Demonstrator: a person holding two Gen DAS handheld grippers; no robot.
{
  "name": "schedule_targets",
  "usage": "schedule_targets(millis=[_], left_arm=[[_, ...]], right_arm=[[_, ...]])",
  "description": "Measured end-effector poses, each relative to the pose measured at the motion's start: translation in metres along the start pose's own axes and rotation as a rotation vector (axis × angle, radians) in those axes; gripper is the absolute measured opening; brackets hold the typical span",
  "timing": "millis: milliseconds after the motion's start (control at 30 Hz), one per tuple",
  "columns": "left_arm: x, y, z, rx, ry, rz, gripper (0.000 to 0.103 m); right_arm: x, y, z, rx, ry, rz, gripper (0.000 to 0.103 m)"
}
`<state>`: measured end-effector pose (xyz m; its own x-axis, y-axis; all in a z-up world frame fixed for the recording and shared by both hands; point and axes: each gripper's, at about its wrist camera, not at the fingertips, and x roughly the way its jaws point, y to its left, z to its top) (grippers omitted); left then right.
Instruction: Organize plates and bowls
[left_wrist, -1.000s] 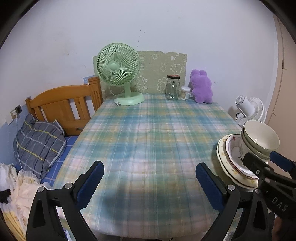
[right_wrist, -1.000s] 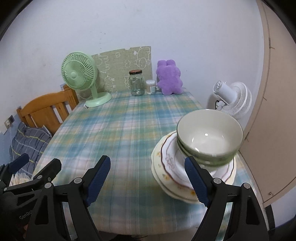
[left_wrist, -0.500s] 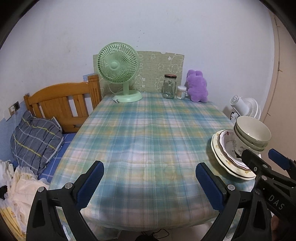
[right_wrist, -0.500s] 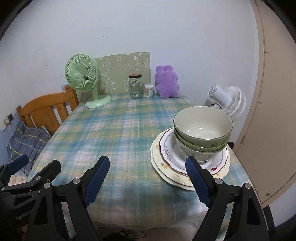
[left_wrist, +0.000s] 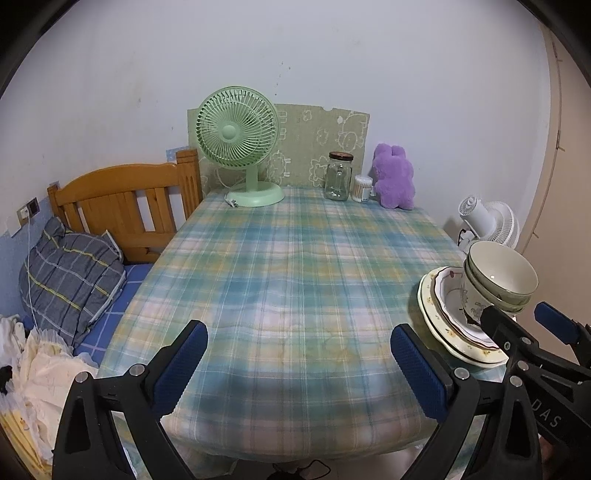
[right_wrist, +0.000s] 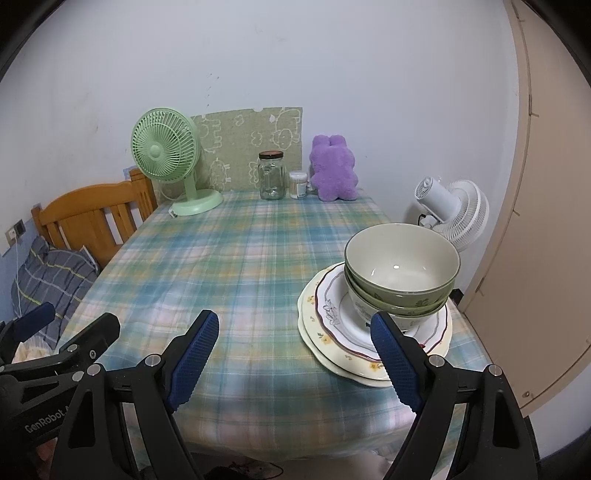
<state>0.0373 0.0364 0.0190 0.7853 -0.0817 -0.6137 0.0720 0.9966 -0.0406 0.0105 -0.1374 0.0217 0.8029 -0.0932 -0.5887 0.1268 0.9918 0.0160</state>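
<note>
Plaid table (right_wrist: 258, 258), stacked bowls (right_wrist: 400, 275) beyond open right gripper (right_wrist: 291, 354) (left gripper (left_wrist: 299, 363) open too)

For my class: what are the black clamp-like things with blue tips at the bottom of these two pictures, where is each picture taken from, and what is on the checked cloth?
They are hand-held grasping tools; a person carries one in each hand. There is no robot arm. Each tool has a wide-angle camera looking along its two fingers, so one picture is from the left tool and the other from the right tool. Both tools are open and hold nothing.

On the table, near the right edge, stacked bowls sit on stacked plates. At the far end stand a green fan, a glass jar, a small container of cotton swabs and a purple plush toy.
</note>
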Motion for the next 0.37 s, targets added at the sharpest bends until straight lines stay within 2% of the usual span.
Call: schedule_targets(millis=[367], left_arm=[[-0.0054, -0.0009, -0.0015, -0.004, -0.008, 0.013, 0.100]], right_arm=[[-0.0012, -0.0027, -0.0056, 0.007, 0.010, 0.008, 0.086]])
